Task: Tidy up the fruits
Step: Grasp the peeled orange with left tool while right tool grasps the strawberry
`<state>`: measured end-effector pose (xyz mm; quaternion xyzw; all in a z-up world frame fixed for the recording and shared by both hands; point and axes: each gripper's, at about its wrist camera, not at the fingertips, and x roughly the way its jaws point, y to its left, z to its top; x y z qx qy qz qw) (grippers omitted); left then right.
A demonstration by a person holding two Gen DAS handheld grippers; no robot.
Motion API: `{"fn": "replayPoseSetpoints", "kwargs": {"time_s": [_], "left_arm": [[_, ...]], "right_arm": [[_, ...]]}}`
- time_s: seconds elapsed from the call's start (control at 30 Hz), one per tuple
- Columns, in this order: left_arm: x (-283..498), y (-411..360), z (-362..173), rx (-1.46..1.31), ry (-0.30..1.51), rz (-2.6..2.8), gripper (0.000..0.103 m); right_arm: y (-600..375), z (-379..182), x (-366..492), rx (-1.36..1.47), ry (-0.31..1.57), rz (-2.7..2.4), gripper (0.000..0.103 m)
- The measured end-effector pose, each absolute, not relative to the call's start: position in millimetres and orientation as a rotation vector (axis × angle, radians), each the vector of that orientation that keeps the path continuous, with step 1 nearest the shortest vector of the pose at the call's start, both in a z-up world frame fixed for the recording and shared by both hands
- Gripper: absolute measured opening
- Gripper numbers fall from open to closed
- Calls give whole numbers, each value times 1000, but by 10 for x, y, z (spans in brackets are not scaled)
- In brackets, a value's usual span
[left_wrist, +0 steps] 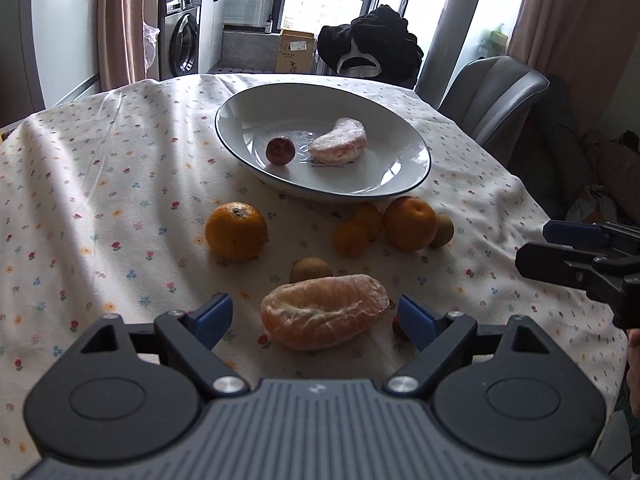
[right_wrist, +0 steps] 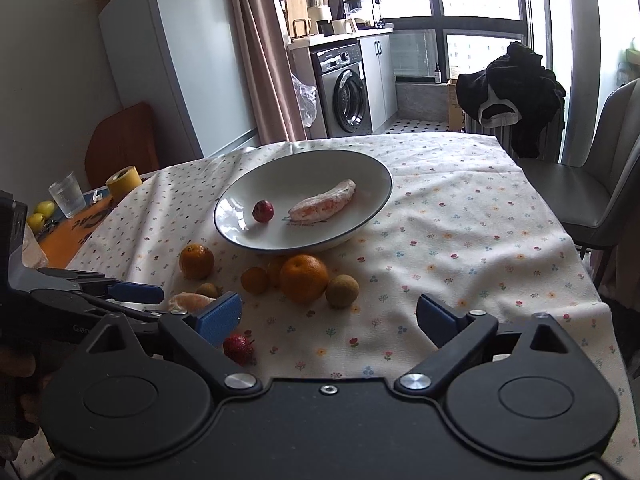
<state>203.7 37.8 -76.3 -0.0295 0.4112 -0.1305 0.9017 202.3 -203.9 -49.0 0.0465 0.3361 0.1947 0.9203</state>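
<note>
Holding two fruits, the white bowl (left_wrist: pixel 400 184) with a dark rim sits mid-table: a small red round fruit (left_wrist: pixel 280 151) and a peeled curved citrus piece (left_wrist: pixel 338 142), just apart on its glossy bottom. Loose fruit lies on the floral tablecloth (left_wrist: pixel 100 200) in front of the bowl: one orange (left_wrist: pixel 236 231) alone to the left, a bigger orange (left_wrist: pixel 409 222) touching two small mandarins (left_wrist: pixel 352 238) and a brown kiwi-like fruit (left_wrist: pixel 442 230). Nearer, a second brown fruit (left_wrist: pixel 310 269) sits just behind a large peeled citrus chunk (left_wrist: pixel 324 311), pale membrane, lumpy oval. Left gripper (left_wrist: pixel 316 318) stands wide with the chunk between its blue pads, pads not pressing it. A strawberry (right_wrist: pixel 239 349) lies just beside the chunk, by the right gripper's (right_wrist: pixel 328 320) left pad. Right gripper is wide too, nothing between its fingers, only cloth. Cloth is wrinkled and draped over the table edge. A grey chair (right_wrist: pixel 592 184) stands at the far right side, and a glass (right_wrist: pixel 67 194) and yellow tape roll (right_wrist: pixel 124 180) sit at the far left.
</note>
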Motion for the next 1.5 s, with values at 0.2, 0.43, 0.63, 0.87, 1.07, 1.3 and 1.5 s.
{"fn": "replayPoseSetpoints", "kwargs": {"time_s": [0.2,0.43,0.63,0.87,1.07,1.3,1.5], "left_arm": [[2080,339,-818,-72,862,-238,89],[2099,224,-835,-50,870,-184,90],[2119,179,-854,-42,862,-139,88],[2092,299,-794,-97,874,-198,72],[2024,392,-776,-124,870,-211,71],[1987,457,-699,-127,852,-208,71],[1971,504,-649,-135,838,-200,71]], "right_arm": [[-2011,-559,2023,98,715,409,90],[-1884,-660,2017,70,746,431,84],[-1821,-718,2010,64,768,439,83],[-1736,-769,2010,67,793,452,75],[-1633,-827,2036,75,814,479,63],[-1495,-844,2060,62,827,531,49],[-1434,-876,2087,54,846,561,22]]}}
